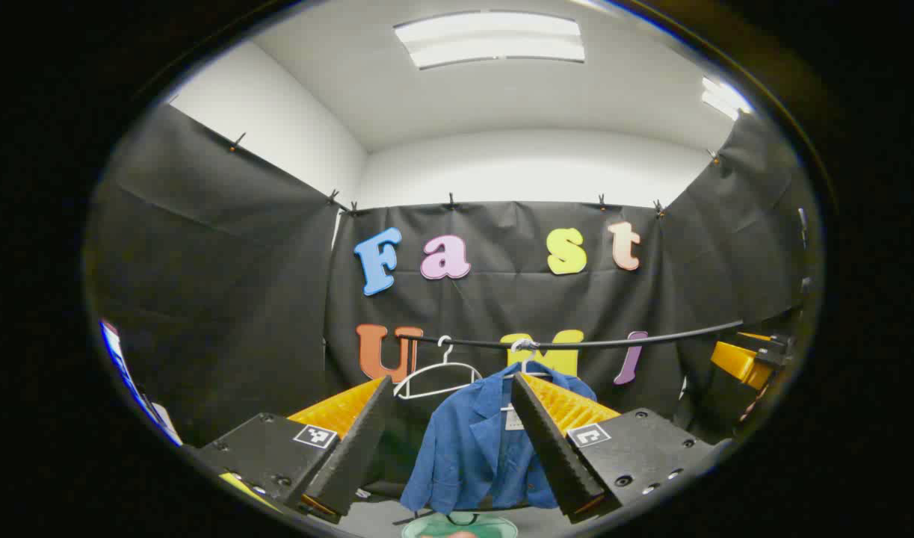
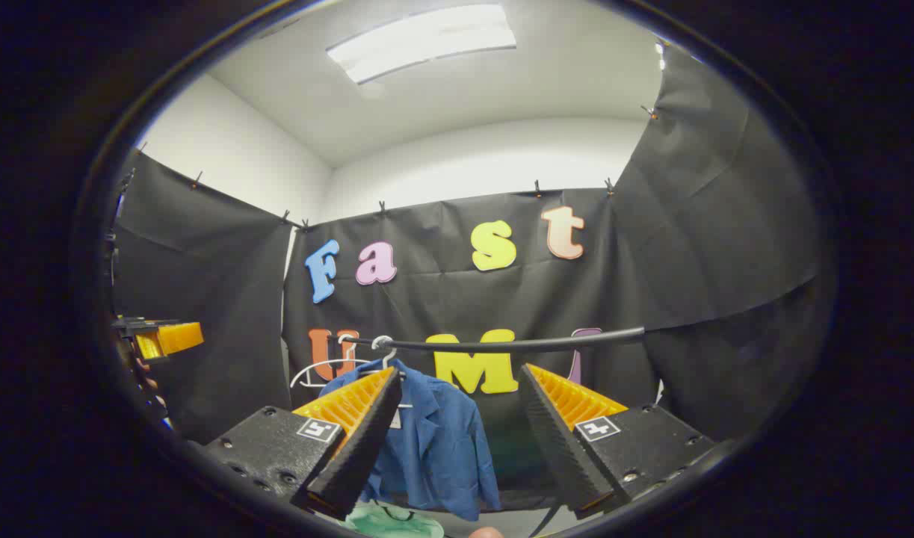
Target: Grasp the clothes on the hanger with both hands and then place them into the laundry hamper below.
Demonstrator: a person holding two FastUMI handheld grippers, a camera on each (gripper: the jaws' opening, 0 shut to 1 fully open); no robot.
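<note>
The jacket (image 1: 480, 448), blue and open at the front, hung on a white hanger (image 1: 526, 360) from the black rail (image 1: 576, 344) at the back of the booth, with an empty hanger (image 1: 438, 377) just beside it on the rail. The hamper (image 1: 459, 526), pale green, sat below the jacket at the bottom edge of the left gripper view. The left gripper (image 1: 451, 441) was held short of the jacket with its jaws released and wide apart, nothing between them; the right gripper (image 2: 457, 441) was likewise spread and empty, the jacket (image 2: 434, 448) lying behind its left finger and the hamper (image 2: 393, 519) low beneath. The other gripper showed as a yellow shape at the far right of the left gripper view, so the two appeared well apart and level. The step in hand seemed to be the approach, with no cloth yet touched. To do it well, each gripper would best go to its own shoulder of the jacket, near the hanger's ends, and close on a good fold of cloth, not on the wire itself. Closing both at about the same height should keep the jacket from twisting. Lifting it clear of the hanger's arms before lowering would likely spare the rail a tug and leave the empty hanger undisturbed.
</note>
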